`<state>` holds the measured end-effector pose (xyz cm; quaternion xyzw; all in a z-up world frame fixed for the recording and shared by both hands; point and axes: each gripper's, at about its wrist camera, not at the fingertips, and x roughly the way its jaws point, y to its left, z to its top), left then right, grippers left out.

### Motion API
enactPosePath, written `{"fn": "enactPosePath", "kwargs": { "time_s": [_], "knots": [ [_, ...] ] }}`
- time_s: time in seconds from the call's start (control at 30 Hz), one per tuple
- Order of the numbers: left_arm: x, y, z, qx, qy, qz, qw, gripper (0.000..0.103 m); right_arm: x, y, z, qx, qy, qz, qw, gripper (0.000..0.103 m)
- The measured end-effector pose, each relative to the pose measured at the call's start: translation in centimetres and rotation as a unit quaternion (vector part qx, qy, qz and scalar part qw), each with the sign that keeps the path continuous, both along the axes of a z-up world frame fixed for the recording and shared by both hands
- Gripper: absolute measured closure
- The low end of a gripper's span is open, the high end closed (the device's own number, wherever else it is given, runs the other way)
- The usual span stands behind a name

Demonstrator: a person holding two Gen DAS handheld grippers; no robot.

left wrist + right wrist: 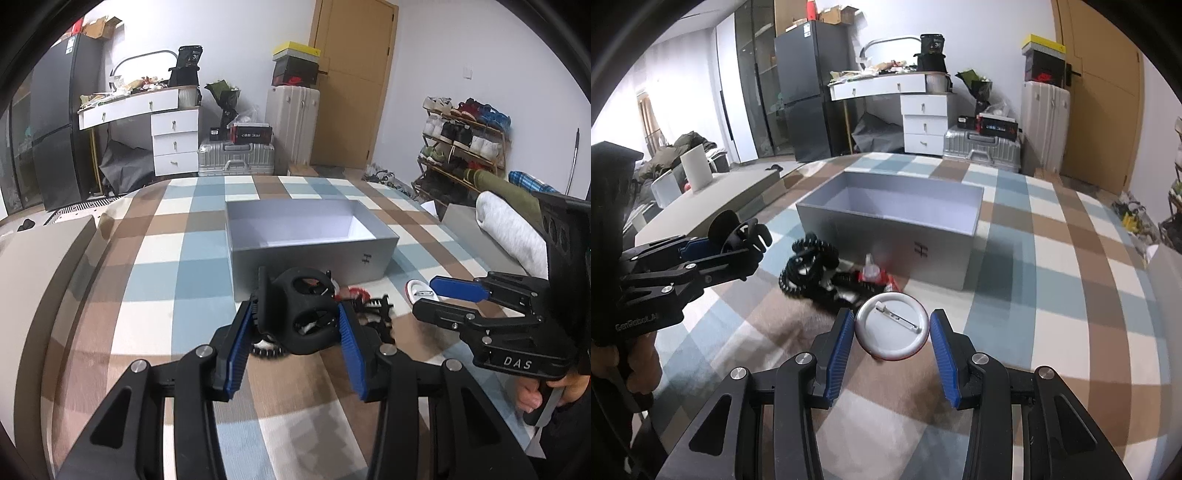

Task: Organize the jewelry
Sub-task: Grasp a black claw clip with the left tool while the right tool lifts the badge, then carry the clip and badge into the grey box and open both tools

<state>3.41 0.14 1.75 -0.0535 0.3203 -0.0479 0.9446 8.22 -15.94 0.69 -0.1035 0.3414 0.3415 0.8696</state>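
My left gripper [297, 317] is shut on a black hollow cube-shaped piece [304, 314], held above the checked cloth; it also shows in the right wrist view [746, 236]. My right gripper [892, 330] is shut on a round white pin badge [892, 328], back side up with its clasp showing; the badge peeks out in the left wrist view [421, 291]. A pile of black toothed clips and red items [827, 273] lies in front of the open grey box [960, 254], whose inside looks empty [295, 229].
The checked cloth [1034, 295] covers the surface. A grey box lid [33, 280] lies at the left. A rolled white towel [513, 232] lies at the right. Suitcases, a dresser and a shoe rack stand behind.
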Motion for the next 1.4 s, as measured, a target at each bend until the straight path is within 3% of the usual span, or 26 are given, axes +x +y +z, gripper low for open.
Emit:
{"fn": "enactPosePath", "kwargs": {
  "time_s": [0.7, 1.07, 1.4],
  "knots": [
    [4.5, 1.4, 0.2, -0.018, -0.02, 0.024, 0.9994, 0.064, 4.0, 0.8, 2.7, 0.043, -0.031, -0.049, 0.997, 0.062],
    [6.5, 0.5, 0.4, 0.001, -0.018, 0.021, 0.9996, 0.064, 7.3, 2.3, 2.3, 0.065, -0.003, -0.069, 0.995, 0.062],
    [6.7, 0.8, -0.5, -0.007, -0.001, 0.035, 0.9993, 0.064, 9.0, 2.6, 1.2, 0.078, 0.026, -0.079, 0.993, 0.062]
  ]
}}
